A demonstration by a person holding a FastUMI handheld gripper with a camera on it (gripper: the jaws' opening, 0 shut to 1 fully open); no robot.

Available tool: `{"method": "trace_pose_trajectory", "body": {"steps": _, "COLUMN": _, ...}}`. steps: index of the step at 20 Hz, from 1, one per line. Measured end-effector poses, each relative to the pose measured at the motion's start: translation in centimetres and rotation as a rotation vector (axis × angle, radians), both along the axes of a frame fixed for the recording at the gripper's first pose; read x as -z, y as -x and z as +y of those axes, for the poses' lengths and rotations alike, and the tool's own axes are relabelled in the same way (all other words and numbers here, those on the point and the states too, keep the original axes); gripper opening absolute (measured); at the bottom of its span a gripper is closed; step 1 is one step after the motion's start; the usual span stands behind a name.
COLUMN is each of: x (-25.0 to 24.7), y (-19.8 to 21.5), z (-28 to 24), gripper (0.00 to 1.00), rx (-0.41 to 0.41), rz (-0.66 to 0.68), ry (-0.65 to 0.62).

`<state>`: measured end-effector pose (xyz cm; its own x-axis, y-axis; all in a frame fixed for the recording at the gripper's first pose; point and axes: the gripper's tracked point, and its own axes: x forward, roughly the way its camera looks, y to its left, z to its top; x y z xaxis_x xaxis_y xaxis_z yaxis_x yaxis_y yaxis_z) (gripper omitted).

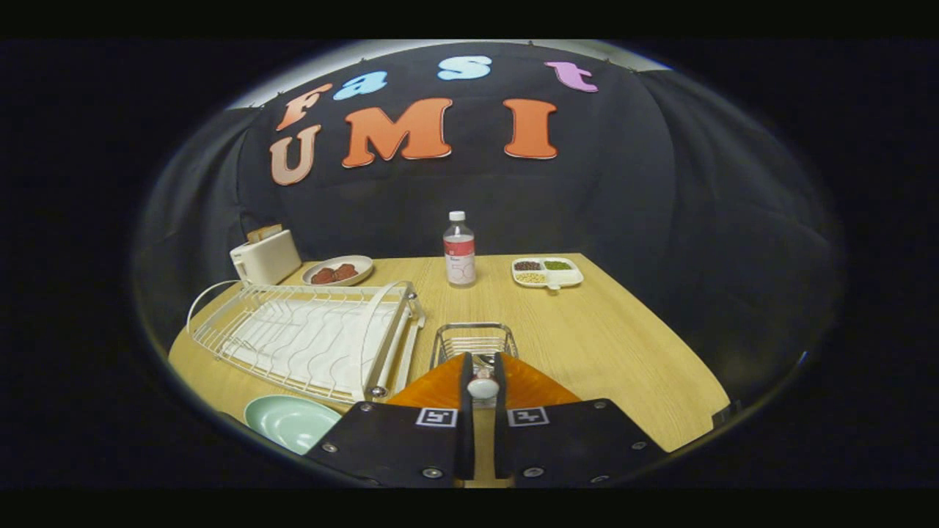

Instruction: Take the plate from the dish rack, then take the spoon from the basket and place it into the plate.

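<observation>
gripping the spoon, raised over the basket

your gripper [483, 375] has its fingers drawn nearly together, pinching the pale rounded end of the spoon [483, 386] between them; only that end shows, the rest is hidden. the wire basket [473, 342] sits just ahead of the fingertips on the wooden table [609, 345]. the pale green plate [290, 421] lies flat on the table near your left finger, just in front of the white dish rack [315, 339]. beyond the basket stands a clear bottle [459, 250], with a divided tray of beans [546, 272] to its right and a dish of red food [337, 270] beside a toaster [265, 256].
</observation>
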<state>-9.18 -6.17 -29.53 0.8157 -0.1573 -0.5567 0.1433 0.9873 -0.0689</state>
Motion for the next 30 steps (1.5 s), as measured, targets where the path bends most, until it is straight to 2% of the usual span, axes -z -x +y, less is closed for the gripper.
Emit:
{"method": "trace_pose_trajectory", "body": {"steps": 8, "x": -8.1, "y": 0.7, "z": 2.5, "gripper": 0.11, "rx": -0.082, "rz": -0.087, "ry": 0.010}}
{"method": "trace_pose_trajectory", "body": {"steps": 12, "x": -9.5, "y": 2.9, "z": 5.5, "gripper": 0.11, "rx": -0.128, "rz": -0.089, "ry": -0.043}}
{"method": "trace_pose_trajectory", "body": {"steps": 17, "x": -11.1, "y": 5.8, "z": 8.9, "gripper": 0.11, "rx": -0.233, "rz": -0.082, "ry": -0.062}}
{"method": "trace_pose_trajectory", "body": {"steps": 25, "x": -8.7, "y": 9.6, "z": 14.2, "gripper": 0.11, "rx": -0.383, "rz": 0.005, "ry": -0.116}}
{"method": "trace_pose_trajectory", "body": {"steps": 30, "x": -4.8, "y": 10.6, "z": 16.7, "gripper": 0.11, "rx": -0.461, "rz": 0.087, "ry": -0.132}}
